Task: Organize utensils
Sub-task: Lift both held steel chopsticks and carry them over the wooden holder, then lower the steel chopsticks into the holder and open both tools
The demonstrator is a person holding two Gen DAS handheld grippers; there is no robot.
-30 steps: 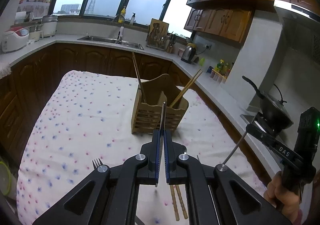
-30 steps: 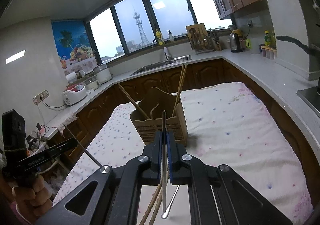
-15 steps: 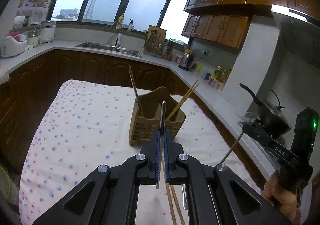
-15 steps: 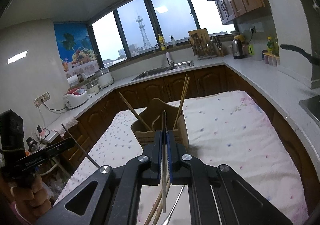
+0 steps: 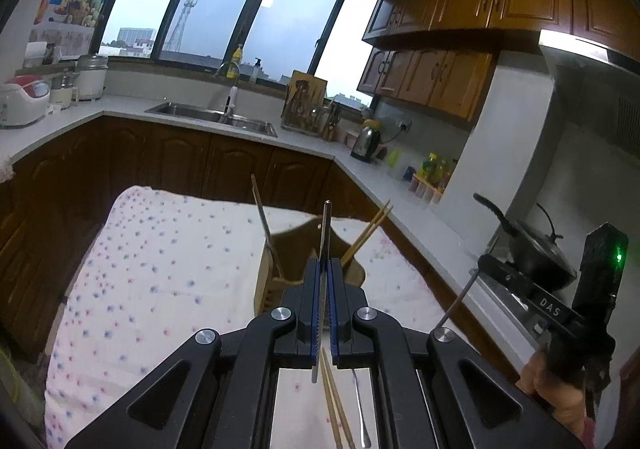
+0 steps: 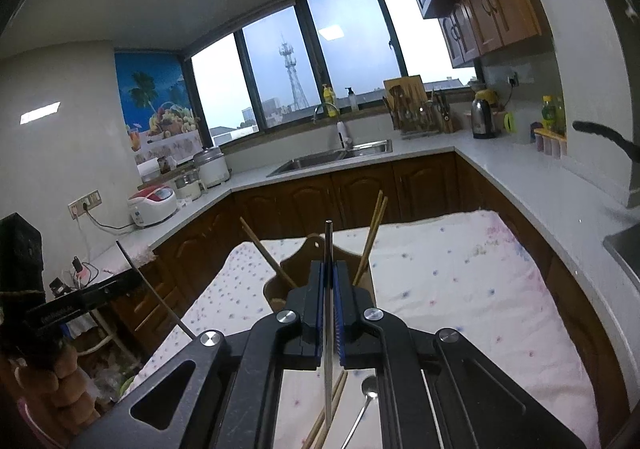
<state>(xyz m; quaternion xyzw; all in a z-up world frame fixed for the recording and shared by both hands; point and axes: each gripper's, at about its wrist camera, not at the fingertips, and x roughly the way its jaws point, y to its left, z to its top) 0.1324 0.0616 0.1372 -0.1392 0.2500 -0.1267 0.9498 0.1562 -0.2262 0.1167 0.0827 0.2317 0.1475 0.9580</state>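
- Left gripper (image 5: 325, 269): jaws closed on a thin metal rod (image 5: 326, 227), clamped mid-length, tip pointing up and away. Probably gripped this way so one end can drop straight into a slot.
- Right gripper (image 6: 329, 273): likewise pinched shut on a second metal rod (image 6: 328, 245), held near upright. Likely one of a steel chopstick pair, carried one per hand.
- Below the jaws, on the near cloth: loose wooden chopsticks (image 5: 334, 401) and a metal spoon (image 6: 368, 389), unsorted, presumably awaiting later picks.
- Just beyond the fingertips: wooden utensil holder (image 6: 298, 265) standing on the floral tablecloth (image 6: 460, 289), within reach of both grippers.
- Holder already carries leaning chopsticks: one to the left (image 6: 266, 255), a pair to the right (image 6: 372, 239). Which compartment each sits in: cannot tell.
- Judgement: both rods above the holder and lined up with it; insertion next, task partway done.
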